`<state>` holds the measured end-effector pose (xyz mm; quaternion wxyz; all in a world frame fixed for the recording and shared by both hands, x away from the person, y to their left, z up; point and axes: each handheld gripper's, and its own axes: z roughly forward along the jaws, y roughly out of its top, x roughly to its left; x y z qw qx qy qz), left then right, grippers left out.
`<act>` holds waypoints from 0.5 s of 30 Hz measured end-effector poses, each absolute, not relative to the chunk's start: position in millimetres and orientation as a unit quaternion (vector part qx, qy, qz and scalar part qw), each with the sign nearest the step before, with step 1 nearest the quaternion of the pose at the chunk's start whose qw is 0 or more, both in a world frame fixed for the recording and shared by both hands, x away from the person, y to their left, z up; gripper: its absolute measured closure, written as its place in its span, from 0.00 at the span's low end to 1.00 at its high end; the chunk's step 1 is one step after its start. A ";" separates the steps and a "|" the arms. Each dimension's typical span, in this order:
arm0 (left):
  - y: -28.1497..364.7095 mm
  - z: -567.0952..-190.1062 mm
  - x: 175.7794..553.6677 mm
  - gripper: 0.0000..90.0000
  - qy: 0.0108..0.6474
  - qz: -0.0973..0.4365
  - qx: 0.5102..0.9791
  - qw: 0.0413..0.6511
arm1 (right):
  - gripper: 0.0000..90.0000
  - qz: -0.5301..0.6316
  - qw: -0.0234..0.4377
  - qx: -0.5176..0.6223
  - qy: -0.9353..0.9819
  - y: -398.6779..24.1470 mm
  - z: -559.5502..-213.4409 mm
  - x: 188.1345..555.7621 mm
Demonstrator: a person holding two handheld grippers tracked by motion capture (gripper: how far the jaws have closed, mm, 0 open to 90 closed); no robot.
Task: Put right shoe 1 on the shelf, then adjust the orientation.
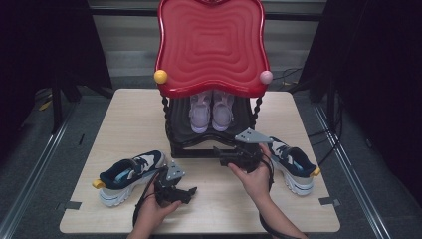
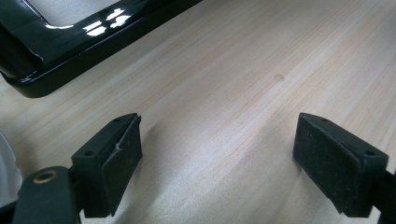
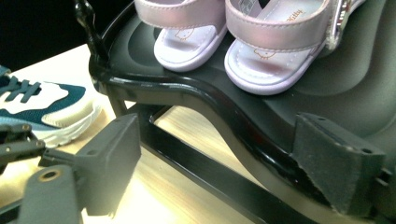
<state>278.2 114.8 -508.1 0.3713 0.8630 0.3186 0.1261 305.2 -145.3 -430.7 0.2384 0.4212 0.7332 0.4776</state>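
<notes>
High view had the red-topped rack (image 1: 211,47) standing at the far middle of the table (image 1: 124,109), and everything else took its place from it. On the rack's black lower shelf (image 3: 154,51) sat a pair of pale pink sandals (image 1: 211,112), side by side with toes toward the person. Right in front of the rack's base hung the right gripper (image 1: 224,157), held level and aimed across its front; the right gripper view showed its jaws standing wide apart with nothing between them, the shelf edge and the sandals (image 3: 233,42) just beyond. Off the rack's front right corner lay one navy and white sneaker (image 1: 293,164), close behind the right hand (image 1: 256,181). Well out from the rack's front left corner lay the other sneaker (image 1: 130,177), and just beside it was the left gripper (image 1: 186,194), low over the wood, its jaws spread wide and empty, the rack's glossy black base frame (image 2: 70,51) ahead of them
</notes>
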 end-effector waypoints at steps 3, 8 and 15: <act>114.9 -508.0 278.1 0.17 0.319 0.126 0.863 0.370 | 0.17 0.479 0.239 0.413 0.737 -149.8 -430.8 301.4; 114.9 -508.0 278.1 0.17 0.319 0.126 0.863 0.370 | 0.16 0.480 0.227 0.399 0.748 -156.7 -432.3 293.4; 114.9 -508.0 278.1 0.17 0.319 0.126 0.863 0.370 | 0.15 0.478 0.202 0.370 0.771 -165.2 -439.8 277.1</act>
